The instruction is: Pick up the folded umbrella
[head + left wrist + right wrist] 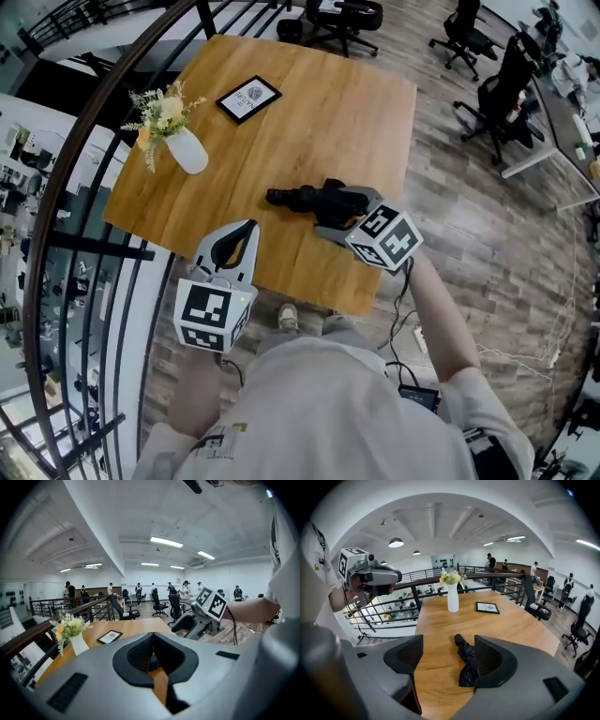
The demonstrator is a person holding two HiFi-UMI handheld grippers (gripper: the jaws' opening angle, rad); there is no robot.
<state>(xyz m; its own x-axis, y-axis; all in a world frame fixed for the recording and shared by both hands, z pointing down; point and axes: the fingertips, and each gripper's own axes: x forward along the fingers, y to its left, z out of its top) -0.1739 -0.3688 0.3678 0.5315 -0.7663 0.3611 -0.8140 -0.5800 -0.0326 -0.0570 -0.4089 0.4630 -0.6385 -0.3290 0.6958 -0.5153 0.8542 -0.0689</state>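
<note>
The folded black umbrella (305, 199) lies on the wooden table (309, 103), towards its near right side. My right gripper (339, 217) is open and low at the umbrella's near end. In the right gripper view the umbrella (465, 654) lies between the jaws, close against the right one, which hides part of it; the jaws do not press on it. My left gripper (247, 230) is shut with nothing in it and hovers over the table's near left edge. In the left gripper view, the right gripper (199, 620) shows ahead to the right.
A white vase of flowers (183, 145) stands at the table's left side, with a small black picture frame (248, 98) further back. A dark railing (75, 244) runs along the left. Office chairs (497, 94) stand on the wood floor to the right.
</note>
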